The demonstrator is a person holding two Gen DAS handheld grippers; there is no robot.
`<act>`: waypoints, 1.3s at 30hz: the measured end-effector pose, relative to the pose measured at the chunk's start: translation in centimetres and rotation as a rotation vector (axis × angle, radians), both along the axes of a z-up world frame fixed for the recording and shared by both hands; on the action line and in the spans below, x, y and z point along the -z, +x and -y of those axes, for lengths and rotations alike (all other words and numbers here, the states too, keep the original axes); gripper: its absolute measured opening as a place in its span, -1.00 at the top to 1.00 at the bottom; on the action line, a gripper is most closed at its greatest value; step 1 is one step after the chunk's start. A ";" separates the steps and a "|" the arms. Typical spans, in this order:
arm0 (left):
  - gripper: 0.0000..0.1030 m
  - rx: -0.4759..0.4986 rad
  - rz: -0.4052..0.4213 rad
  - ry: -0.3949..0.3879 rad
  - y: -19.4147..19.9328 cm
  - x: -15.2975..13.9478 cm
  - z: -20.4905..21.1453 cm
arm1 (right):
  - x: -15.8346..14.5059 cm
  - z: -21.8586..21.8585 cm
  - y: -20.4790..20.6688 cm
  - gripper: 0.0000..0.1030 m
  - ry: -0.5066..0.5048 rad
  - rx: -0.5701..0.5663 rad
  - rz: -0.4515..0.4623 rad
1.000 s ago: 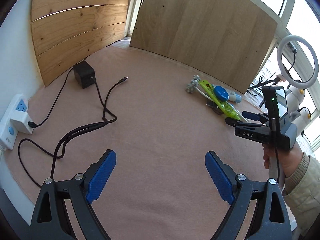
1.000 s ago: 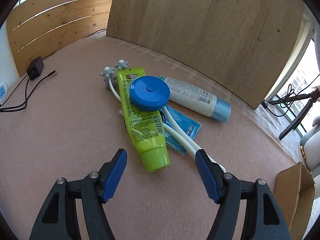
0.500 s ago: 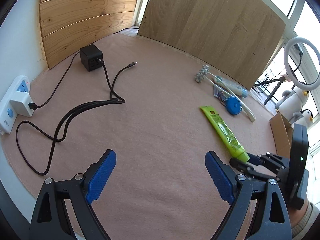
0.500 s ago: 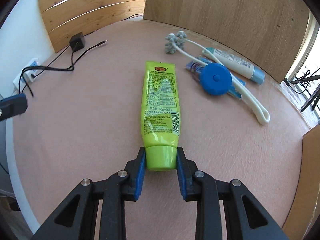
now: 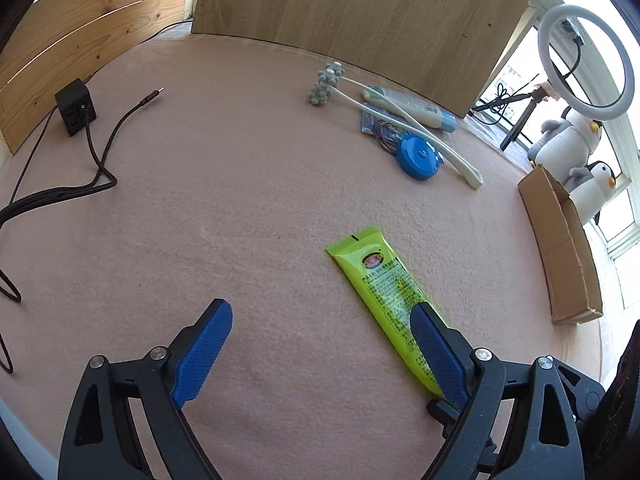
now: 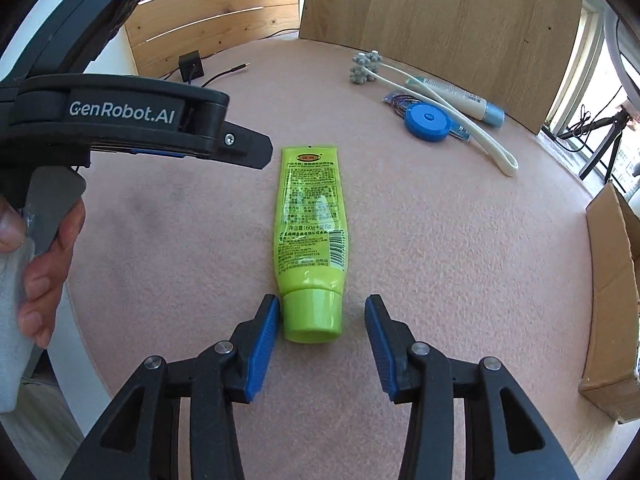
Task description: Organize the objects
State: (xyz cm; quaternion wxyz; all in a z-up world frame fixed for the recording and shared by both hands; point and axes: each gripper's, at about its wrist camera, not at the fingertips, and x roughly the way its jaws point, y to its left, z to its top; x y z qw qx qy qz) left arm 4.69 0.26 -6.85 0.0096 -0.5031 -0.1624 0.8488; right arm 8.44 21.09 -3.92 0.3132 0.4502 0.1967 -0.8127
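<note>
A lime-green tube [image 6: 310, 216] lies flat on the pink mat, its cap toward me. My right gripper [image 6: 322, 328] straddles the cap with its jaws opening; the left pad sits close beside the cap and the right pad stands clear of it. In the left wrist view the green tube [image 5: 384, 280] runs under the right finger of my left gripper [image 5: 320, 344], which hovers wide open with only bare mat between its fingers. At the back lie a blue round case [image 5: 418, 158], a white massage roller [image 5: 328, 84], a white tube [image 5: 412, 106] and a blue packet [image 5: 378, 128].
An open cardboard box [image 5: 560, 248] lies at the mat's right edge. A black charger [image 5: 75, 106] and its cables [image 5: 100, 152] lie at the left. Wooden boards [image 5: 360, 8] wall off the back. A ring light [image 5: 584, 40] and penguin toys [image 5: 572, 140] stand beyond.
The right gripper shut on the green tube's cap, pulled it out of the pile toward me, and its jaws have now parted off the cap. The left gripper swung right and down toward the tube.
</note>
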 end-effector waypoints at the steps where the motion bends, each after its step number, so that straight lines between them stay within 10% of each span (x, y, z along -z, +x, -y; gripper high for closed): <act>1: -0.80 0.002 0.013 0.013 -0.3 0.2 -0.2 | 0.1 0.1 -0.1 0.23 0.003 -0.002 0.000; 10: -0.81 0.018 0.097 0.129 -2.5 1.5 -1.5 | 0.1 -0.4 0.4 0.46 -0.070 -0.002 -0.009; 17: -0.79 -0.010 0.094 0.266 -3.2 1.7 -1.2 | -0.8 -3.2 -0.6 0.46 -0.338 0.089 0.094; 19: -0.68 -0.021 0.085 0.287 -3.4 1.8 -1.2 | -1.0 -3.1 -0.4 0.46 -0.330 0.072 0.082; 23: 0.24 0.008 0.106 0.344 -4.0 2.5 -1.9 | -1.4 -2.8 0.2 0.47 -0.300 0.045 0.042; 25: 0.25 0.006 0.088 0.362 -3.8 2.4 -2.0 | -1.3 -2.7 0.3 0.47 -0.279 0.036 0.035; 33: 0.32 0.023 -0.009 0.297 -3.7 -0.9 -3.5 | -2.1 -2.9 0.2 0.47 -0.247 0.020 0.000; 39: 0.32 0.089 -0.133 0.105 -3.8 -7.6 -6.5 | -5.1 -3.8 -0.8 0.47 -0.280 0.026 -0.067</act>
